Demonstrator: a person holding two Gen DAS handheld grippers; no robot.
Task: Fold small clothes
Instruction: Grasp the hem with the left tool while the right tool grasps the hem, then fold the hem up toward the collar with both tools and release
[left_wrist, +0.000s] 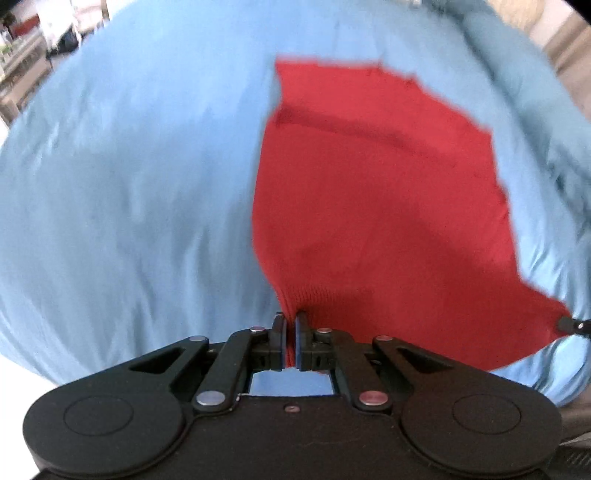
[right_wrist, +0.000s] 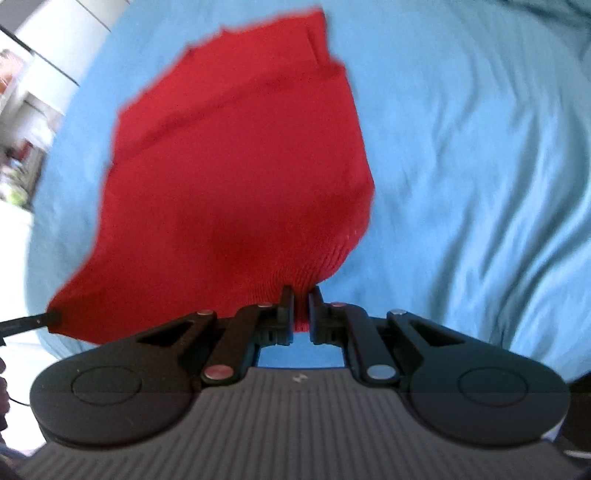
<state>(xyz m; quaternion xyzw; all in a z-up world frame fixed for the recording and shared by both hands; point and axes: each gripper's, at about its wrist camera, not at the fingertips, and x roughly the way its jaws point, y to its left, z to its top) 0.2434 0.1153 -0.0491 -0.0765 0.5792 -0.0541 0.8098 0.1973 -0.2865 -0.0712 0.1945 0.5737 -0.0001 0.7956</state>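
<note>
The red knit garment (left_wrist: 376, 192) hangs over the light blue sheet (left_wrist: 129, 192), pinched at two corners of its ribbed hem. The thin bite may slip if either hand jerks (the blur suggests quick motion), dropping a corner and skewing the fold. The left gripper (left_wrist: 290, 319) is clamped on the hem at 6 o'clock; the right gripper (right_wrist: 301, 293) likewise, both pointing forward and downward.
</note>
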